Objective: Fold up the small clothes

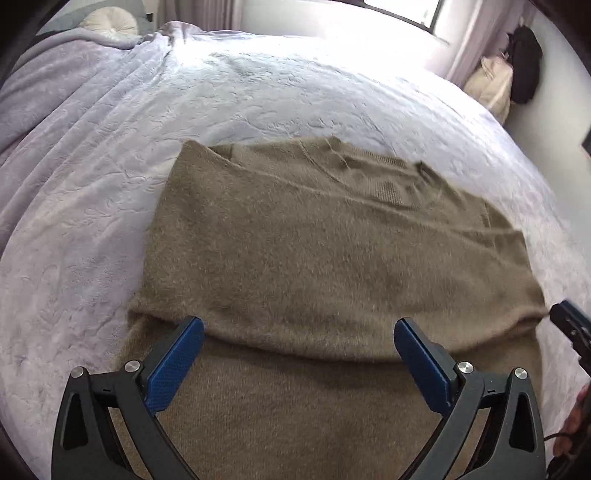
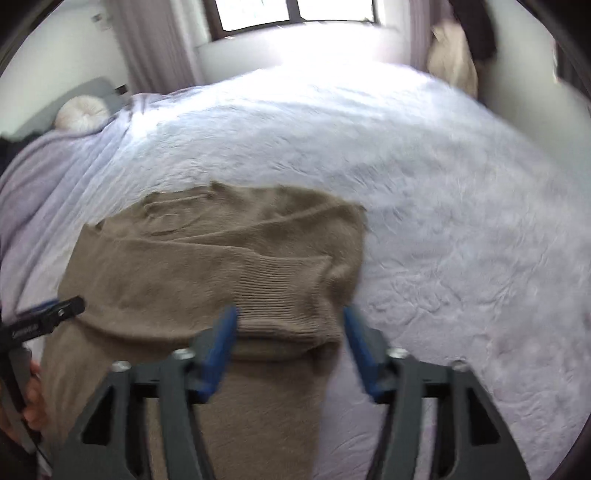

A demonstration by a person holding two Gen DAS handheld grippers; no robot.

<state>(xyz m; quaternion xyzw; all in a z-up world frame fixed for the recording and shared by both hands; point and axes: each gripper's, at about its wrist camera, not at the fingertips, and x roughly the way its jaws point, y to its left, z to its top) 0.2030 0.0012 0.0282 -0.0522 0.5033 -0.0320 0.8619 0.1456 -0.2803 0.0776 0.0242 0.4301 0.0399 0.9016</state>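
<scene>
A fuzzy brown sweater (image 1: 314,240) lies on the bed, its upper part folded down over the lower part. My left gripper (image 1: 298,323) hovers over that folded edge, open, with its blue pads wide apart and nothing pinched between them. In the right wrist view the sweater (image 2: 207,258) shows a ribbed sleeve cuff (image 2: 284,280) laid across it. My right gripper (image 2: 290,312) is open and straddles this cuff without clamping it. This view is blurred. One of the left gripper's fingers (image 2: 55,314) shows at the sweater's left edge, with a hand (image 2: 33,398) behind it.
The lavender textured bedspread (image 1: 110,166) stretches wide around the sweater. A round cream pillow (image 2: 83,110) sits at the head of the bed. A window (image 2: 295,11) with curtains is behind the bed. A black bag (image 1: 524,66) and a cream bag (image 1: 491,85) hang at the far right wall.
</scene>
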